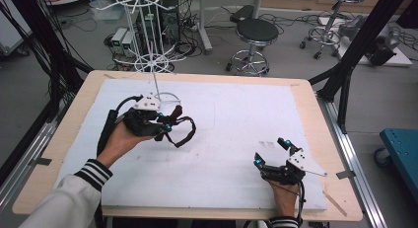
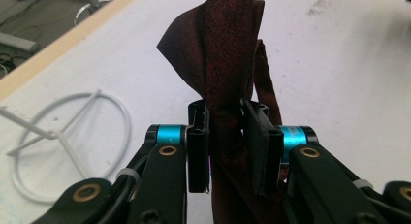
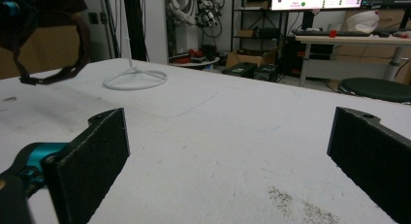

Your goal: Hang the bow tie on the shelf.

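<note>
dark red strap pinched in the left claw above the desk

dark red strap [image 1: 181, 127] is hanging from the left claw [image 1: 165, 125], held up off the white sheet [image 1: 231, 134] that is covering the desk [image 1: 315, 119]. in the high view the person's left hand [image 1: 118, 141] is reaching in from the lower left, its striped sleeve cuff [image 1: 93, 172] lying over the sheet's near left part, and is pointing the claw to the right. the left claw is pressing its jaws together on the strap: in the left gripper view the strap [image 2: 228, 64] is rising between the two black pads [image 2: 196, 151] as a folded, mottled maroon band, with a flap fanning out above the left claw [image 2: 228, 151]. beyond the grip, the strap is drooping in a loose loop that is reaching down towards the sheet; whether it is touching the sheet cannot be told.

just behind the left claw, the white wire stand [image 1: 148, 25] is standing with its ring base [image 2: 68, 141] on the sheet's far left part.

the right hand [image 1: 285, 196] is resting low at the sheet's near right, well apart from the strap. the right claw [image 1: 272, 151] is standing spread wide, pointing away from the person; in the right gripper view its right claw [image 3: 228, 161] is showing bare sheet between the two pads, with the strap's loop [image 3: 53, 64] hanging far off at the upper left.
</note>
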